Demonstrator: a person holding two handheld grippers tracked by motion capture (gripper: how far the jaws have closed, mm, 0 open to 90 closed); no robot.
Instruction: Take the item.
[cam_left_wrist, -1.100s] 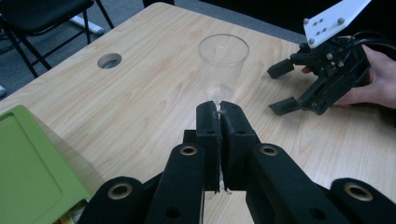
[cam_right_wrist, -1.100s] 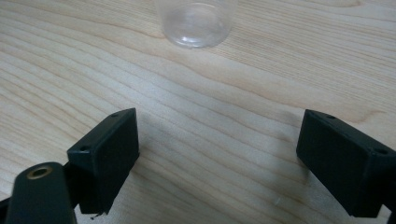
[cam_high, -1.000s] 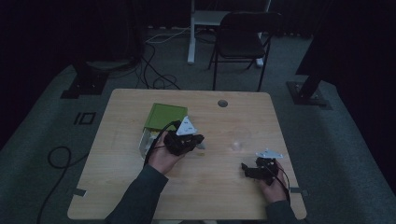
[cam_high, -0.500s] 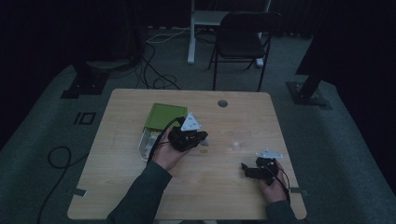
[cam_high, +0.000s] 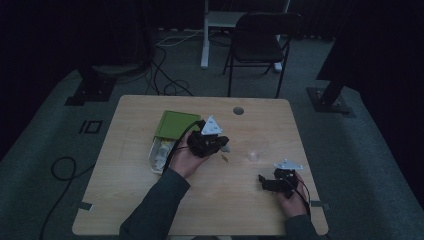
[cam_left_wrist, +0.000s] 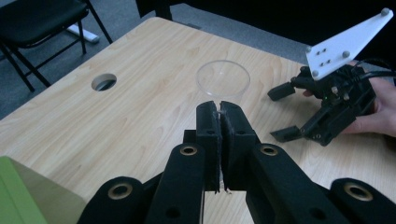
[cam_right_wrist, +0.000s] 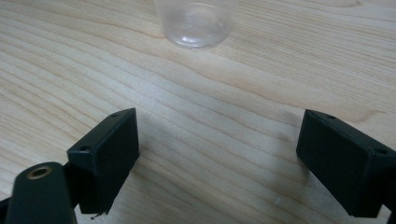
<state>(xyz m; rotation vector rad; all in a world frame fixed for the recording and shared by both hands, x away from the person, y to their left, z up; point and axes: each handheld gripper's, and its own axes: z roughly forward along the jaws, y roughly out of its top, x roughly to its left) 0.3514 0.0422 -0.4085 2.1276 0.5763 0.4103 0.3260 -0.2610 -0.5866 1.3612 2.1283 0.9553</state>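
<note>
High view: left tool raised, level, jaws pressed together on something thin; right tool low, agape, empty

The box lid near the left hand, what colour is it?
Green box lid, clearest in the high view.

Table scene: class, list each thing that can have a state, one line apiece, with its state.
Left claw: shut on something thin and pale.
Right claw: open, nothing between the jaws.
Cup: upright, looks empty.
Green box: lid slid partly off the white tray, with pale contents.
</note>
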